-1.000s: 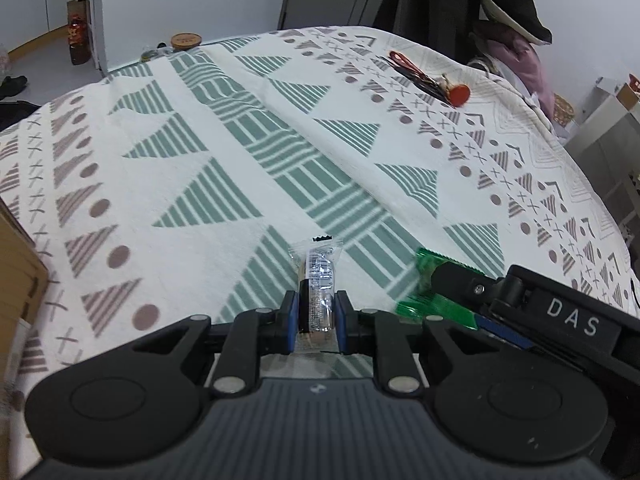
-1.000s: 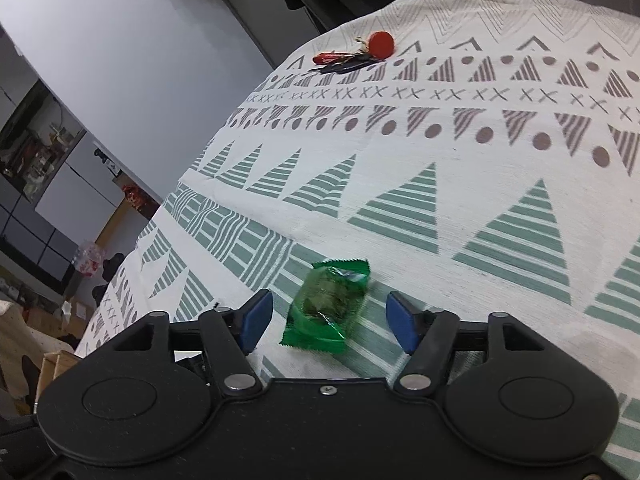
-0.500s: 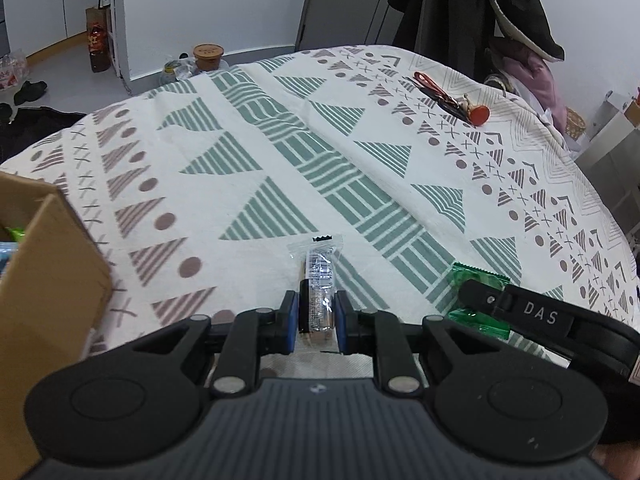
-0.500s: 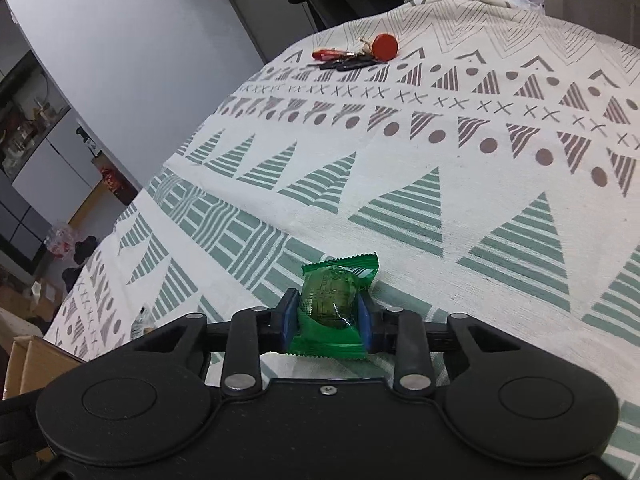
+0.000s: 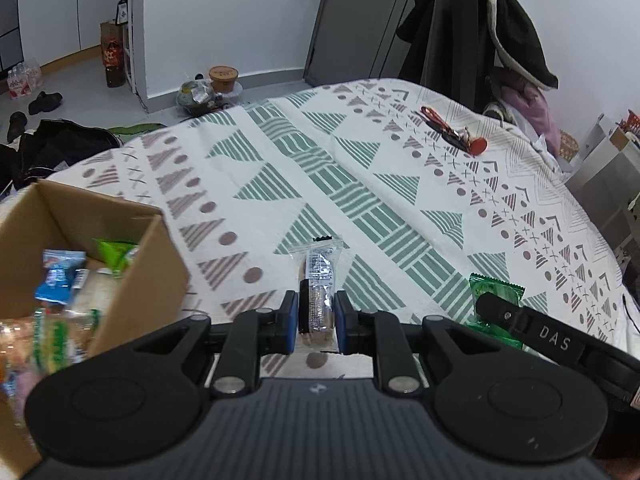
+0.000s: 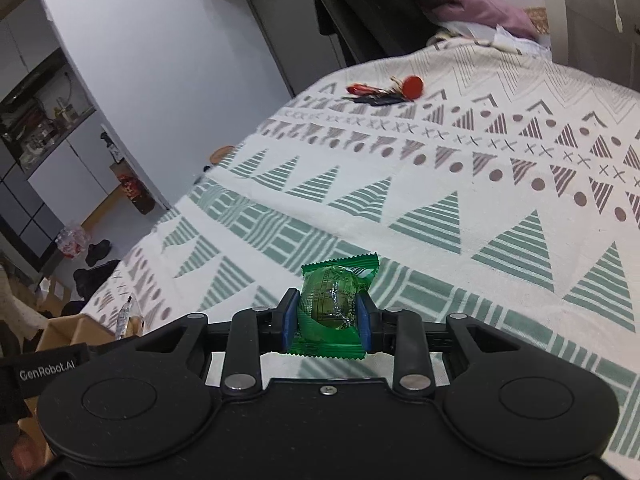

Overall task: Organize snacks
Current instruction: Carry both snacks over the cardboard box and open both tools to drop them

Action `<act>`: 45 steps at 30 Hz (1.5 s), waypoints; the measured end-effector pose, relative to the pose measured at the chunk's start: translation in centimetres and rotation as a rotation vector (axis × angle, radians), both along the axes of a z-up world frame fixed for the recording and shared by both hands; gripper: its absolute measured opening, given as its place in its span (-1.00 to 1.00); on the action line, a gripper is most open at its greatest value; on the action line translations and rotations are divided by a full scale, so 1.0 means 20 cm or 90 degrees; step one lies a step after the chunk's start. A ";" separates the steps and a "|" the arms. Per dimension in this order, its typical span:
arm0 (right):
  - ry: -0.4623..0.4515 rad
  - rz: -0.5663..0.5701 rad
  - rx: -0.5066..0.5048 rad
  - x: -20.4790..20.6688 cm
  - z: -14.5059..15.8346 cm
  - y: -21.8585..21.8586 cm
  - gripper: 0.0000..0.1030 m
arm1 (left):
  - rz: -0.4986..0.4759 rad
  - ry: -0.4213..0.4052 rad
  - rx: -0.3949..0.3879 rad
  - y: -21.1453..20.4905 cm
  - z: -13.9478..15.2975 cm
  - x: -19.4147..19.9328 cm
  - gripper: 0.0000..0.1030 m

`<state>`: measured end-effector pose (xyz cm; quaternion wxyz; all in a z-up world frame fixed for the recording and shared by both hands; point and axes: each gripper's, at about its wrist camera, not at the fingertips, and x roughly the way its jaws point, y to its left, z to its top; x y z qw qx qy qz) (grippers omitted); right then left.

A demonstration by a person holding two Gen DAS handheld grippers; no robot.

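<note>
Patterned cloth (image 5: 360, 168), white with green and brown triangles, dots and crosses, covers the whole table. At its left edge stands an open cardboard box (image 5: 156, 256) already holding several wrapped snacks, blurred in the left wrist view. Far across the cloth lies a bunch of keys (image 5: 456, 130) with a red fob, well apart from everything else.

Nearer, the left gripper (image 5: 317, 320) is closed tight on a clear packet (image 5: 318, 280). Its blue pads press the packet's near end from both sides, and the rest of the packet sticks forward past the fingertips, above the cloth. The box is just to the left of this gripper.

On the right, the right gripper (image 6: 327, 324) is clamped on a green packet (image 6: 334, 304). The pads squeeze the packet's middle, so the crimped far end stands out beyond the tips and the near end hangs below the fingers. In the left wrist view the same green packet (image 5: 496, 292) shows beside the left gripper, partly hidden by the right gripper's finger.
</note>
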<state>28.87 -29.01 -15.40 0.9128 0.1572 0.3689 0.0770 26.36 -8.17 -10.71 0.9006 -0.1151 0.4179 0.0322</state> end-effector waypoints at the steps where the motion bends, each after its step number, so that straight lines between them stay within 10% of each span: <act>1: -0.004 0.002 -0.001 -0.02 0.01 0.01 -0.43 | 0.001 -0.003 -0.001 0.01 0.02 -0.02 -0.65; 28: -0.063 0.028 0.033 -0.39 0.30 0.41 -0.43 | 0.052 -0.058 0.008 0.52 0.38 -0.40 -0.65; 45: -0.080 0.084 0.022 -0.41 0.41 0.74 -0.43 | 0.101 -0.058 -0.021 0.87 0.36 -0.46 -0.65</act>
